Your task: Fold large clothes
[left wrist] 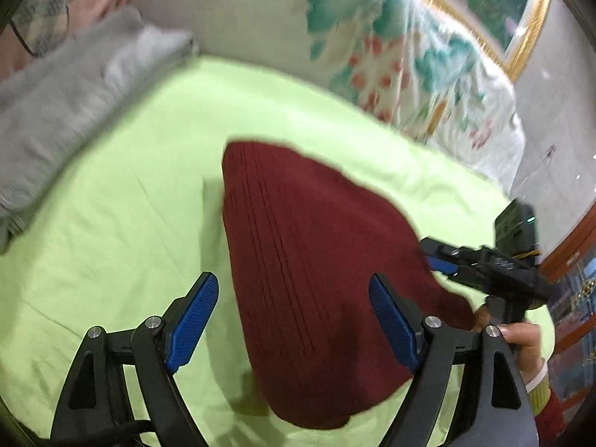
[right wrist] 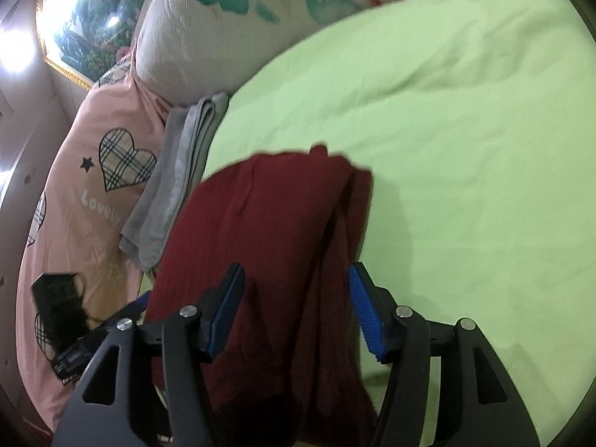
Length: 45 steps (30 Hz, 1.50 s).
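The left hand-held gripper (left wrist: 294,320) has its two blue-padded fingers (left wrist: 193,320) spread wide apart above the bed, gripping nothing; the dark red garment (left wrist: 313,260) lies below and between them, and neither pad presses on it. The right hand-held gripper (right wrist: 296,313) also stands with its jaws apart, the blue pads clear of the cloth on both sides, though the garment fills the space under and between them. In the left wrist view the right hand-held gripper shows at the right edge, its tip at the garment's right border, held by a hand (left wrist: 521,339) with a yellow cuff and red sleeve behind it. The dark red garment is a ribbed knit piece lying folded on the light green bed sheet (left wrist: 111,223), narrow end away from the person and wider end near them; in the right wrist view a second layer or sleeve runs along its right edge, hanging toward the camera. Just beside the garment's left side lies a folded grey cloth (right wrist: 175,186), touching or nearly touching it in the right wrist view. Beyond the grey cloth is a pink quilt (right wrist: 74,223) printed with plaid hearts, with a black object (right wrist: 59,305) resting on it. At the head of the bed sits a cream pillow with green and red flower print (left wrist: 372,37), and a gold-framed picture (right wrist: 82,18) hangs on the wall behind.
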{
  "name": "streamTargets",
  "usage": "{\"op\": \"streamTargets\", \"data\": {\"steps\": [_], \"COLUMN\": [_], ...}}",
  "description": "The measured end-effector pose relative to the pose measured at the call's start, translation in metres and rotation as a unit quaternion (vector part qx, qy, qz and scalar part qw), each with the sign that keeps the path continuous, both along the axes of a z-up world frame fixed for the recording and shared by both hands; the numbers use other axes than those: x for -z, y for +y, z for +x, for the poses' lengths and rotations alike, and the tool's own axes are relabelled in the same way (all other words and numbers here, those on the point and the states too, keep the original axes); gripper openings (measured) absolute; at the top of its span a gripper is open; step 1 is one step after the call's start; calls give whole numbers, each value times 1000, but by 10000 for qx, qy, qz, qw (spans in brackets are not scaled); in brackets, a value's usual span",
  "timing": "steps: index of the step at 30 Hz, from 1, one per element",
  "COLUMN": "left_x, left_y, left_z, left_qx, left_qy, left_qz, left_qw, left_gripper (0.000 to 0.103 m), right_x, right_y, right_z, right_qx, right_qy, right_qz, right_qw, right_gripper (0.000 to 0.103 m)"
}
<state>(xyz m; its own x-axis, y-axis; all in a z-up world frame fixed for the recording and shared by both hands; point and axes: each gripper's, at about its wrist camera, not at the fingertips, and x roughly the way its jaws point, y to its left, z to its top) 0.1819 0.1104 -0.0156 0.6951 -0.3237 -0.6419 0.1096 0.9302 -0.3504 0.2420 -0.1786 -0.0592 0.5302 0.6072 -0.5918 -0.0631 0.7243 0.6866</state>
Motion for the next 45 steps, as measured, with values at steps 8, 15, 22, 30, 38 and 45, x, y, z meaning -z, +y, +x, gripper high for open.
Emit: {"op": "streamTargets", "data": {"steps": [8,15,22,30,38,45], "left_x": [10,19,10,9,41,42], "left_y": [-18,-82,-67,-44,-68,-97], "left_z": [26,42,22,-68,-70,-62], "left_qx": [444,982,780,509,117,80], "left_qy": [-31,83,-41,-253,-269,-771], "left_qz": [-373,533,775,1018,1771,2944], "left_qw": [9983,9937,9939,9932,9837,9525], "left_gripper": [39,39,44,70,71,30], "right_x": [5,0,-3,-37,-10,-9], "right_y": [22,7,2,-8,13,19], "right_z": [37,39,25,-55,-82,-72], "right_qx": [-104,216,155,447,294,135], "right_qy": [185,-6,46,-490,-236,-300], "right_qz": [-235,-410,-175,-240,-594,-472], "right_qw": [9995,9989,9997,9975,9975,9983], "right_gripper": [15,14,26,39,48,9]}}
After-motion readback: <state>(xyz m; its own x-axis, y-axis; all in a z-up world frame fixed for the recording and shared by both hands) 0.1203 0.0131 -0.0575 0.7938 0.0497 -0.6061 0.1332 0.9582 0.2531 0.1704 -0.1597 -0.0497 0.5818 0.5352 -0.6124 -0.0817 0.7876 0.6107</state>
